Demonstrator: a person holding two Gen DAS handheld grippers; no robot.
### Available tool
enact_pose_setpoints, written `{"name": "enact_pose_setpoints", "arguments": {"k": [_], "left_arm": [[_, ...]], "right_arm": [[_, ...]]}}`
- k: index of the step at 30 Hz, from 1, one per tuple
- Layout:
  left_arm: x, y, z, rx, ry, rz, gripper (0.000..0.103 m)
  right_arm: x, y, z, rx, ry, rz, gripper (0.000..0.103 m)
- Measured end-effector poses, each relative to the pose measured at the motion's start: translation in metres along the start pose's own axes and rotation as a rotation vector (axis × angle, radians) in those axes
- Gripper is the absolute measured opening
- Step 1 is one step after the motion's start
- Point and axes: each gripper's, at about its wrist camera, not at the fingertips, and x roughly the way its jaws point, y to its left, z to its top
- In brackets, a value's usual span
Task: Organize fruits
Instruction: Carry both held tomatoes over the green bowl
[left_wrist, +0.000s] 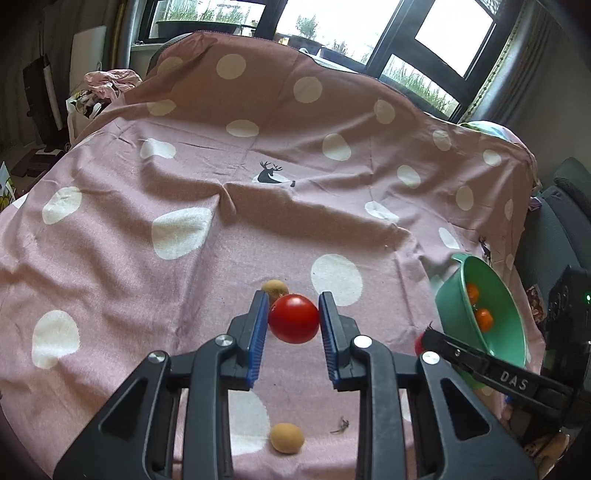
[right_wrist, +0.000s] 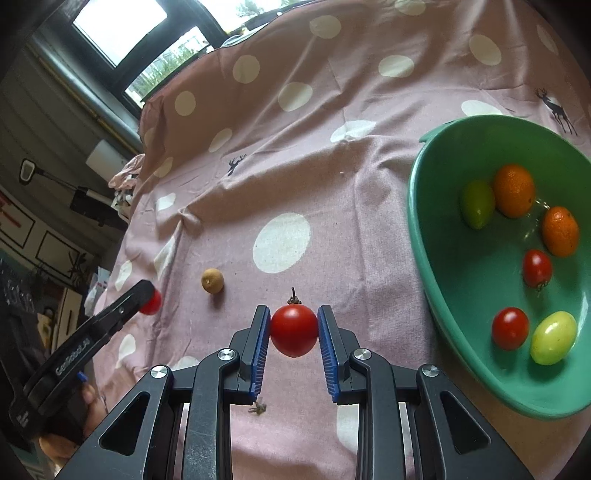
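In the left wrist view my left gripper (left_wrist: 293, 306) is shut on a round red tomato (left_wrist: 293, 319), held above the pink dotted cloth (left_wrist: 184, 166). My right gripper (right_wrist: 293, 314) is shut on another red tomato (right_wrist: 293, 332) with a short stem. Each gripper shows in the other's view: the right one (left_wrist: 424, 339) beside the green bowl (left_wrist: 498, 339), the left one (right_wrist: 147, 295) at the left with its tomato (right_wrist: 152, 302). The green bowl (right_wrist: 476, 280) holds several fruits: two oranges, red tomatoes and green-yellow ones.
Two small brown fruits lie on the cloth: one (left_wrist: 275, 287) just beyond the left tomato, also seen as (right_wrist: 212, 280), and one (left_wrist: 286, 437) nearer. A dry stem bit (right_wrist: 258, 408) lies under the right gripper. Windows and clutter stand beyond the table's far edge.
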Motion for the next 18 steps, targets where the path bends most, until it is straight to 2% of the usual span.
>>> {"name": "enact_pose_setpoints", "arguments": {"k": [3,11,18], "left_arm": [[-0.008,-0.013,-0.011,-0.013,-0.015,-0.023,0.027],[-0.023,-0.071,-0.018,0.047,-0.052,-0.063,0.028],[-0.014,-0.127,-0.017,0.130,-0.028,-0.137,0.028]], "right_arm": [[-0.009,-0.001,0.003,-0.004,-0.033,-0.017,0.027],[-0.050,-0.015,0.011,0.004,-0.130,-0.015,0.028],[-0.091,-0.048,0.018,0.068,-0.228,-0.069,0.028]]}}
